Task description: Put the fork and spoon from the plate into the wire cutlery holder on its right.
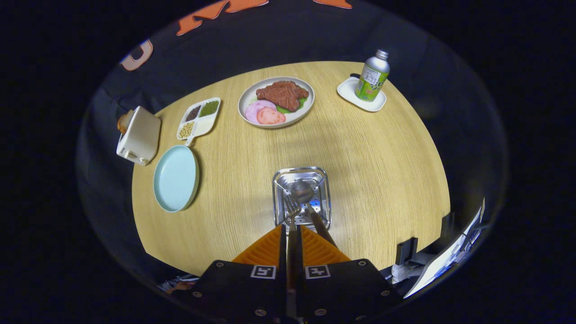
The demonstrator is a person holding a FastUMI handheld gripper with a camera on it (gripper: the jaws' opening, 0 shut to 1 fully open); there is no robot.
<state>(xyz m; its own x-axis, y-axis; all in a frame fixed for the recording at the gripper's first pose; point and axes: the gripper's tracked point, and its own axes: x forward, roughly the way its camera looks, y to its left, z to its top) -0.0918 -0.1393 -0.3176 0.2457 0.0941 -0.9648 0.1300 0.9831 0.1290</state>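
Gripper (pixel 292 231) is clenched on the handle of the silver metal fork (pixel 292 213), both fingers pressing it, tines pointing forward over the square shiny metal cutlery holder (pixel 301 198) that sits near the table's near edge. Silver spoon (pixel 302 192) looks to be already inside the holder, bowl toward the middle, handle leaning out against the near rim just right of the fingers. Pale blue round plate (pixel 175 177) at the table's left edge is bare. So I'd call this the last step: fork in. To do it well: keep the tines centred over the opening, clear of the spoon handle, tip the fork down inside the rim before letting go, so it doesn't skid off the edge onto the round light-wood table (pixel 373 180). Writing: green-labelled metal bottle (pixel 372 76) on a small white tray (pixel 360 96) at the far right edge has print, too small to read.
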